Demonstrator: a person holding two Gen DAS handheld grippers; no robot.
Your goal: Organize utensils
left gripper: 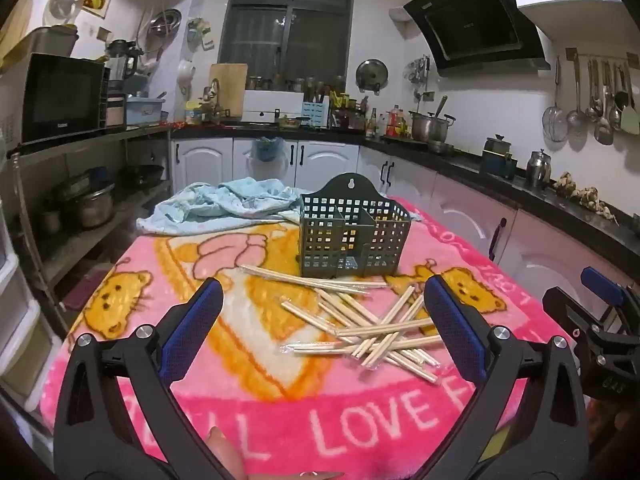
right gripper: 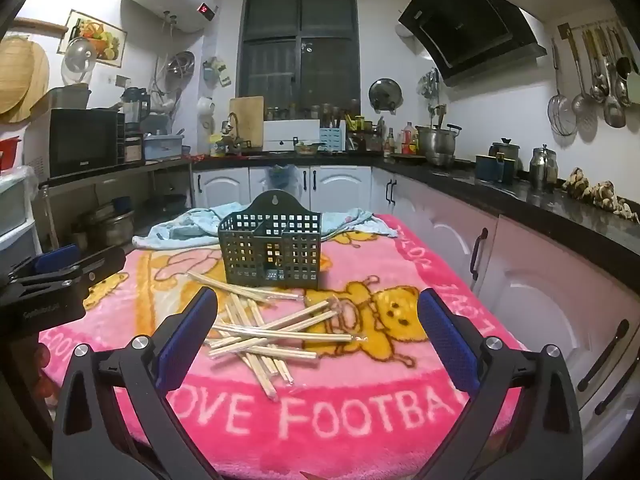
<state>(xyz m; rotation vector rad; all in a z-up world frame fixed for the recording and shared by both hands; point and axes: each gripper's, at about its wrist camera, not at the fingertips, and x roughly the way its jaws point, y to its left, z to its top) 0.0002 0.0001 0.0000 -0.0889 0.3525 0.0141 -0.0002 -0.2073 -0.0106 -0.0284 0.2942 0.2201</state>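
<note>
With the jaws of the left gripper [left gripper: 323,312] and right gripper [right gripper: 318,320] spread wide and empty, the crisscrossed chopsticks [right gripper: 260,334] just ahead may scatter when pinched, missing the slotted holder [right gripper: 271,250] beyond.

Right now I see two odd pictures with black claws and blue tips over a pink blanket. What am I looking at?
No robot here: a person holds a two-finger clamp in each hand, each with a camera looking along its fingers. One picture is from the left gripper, the other from the right gripper; each also shows the other at its edge. Both stand open and hold nothing. On the blanket lies a loose pile of chopsticks. Behind it stands a dark holder, which looks empty, and behind that lies a blue cloth.
</note>
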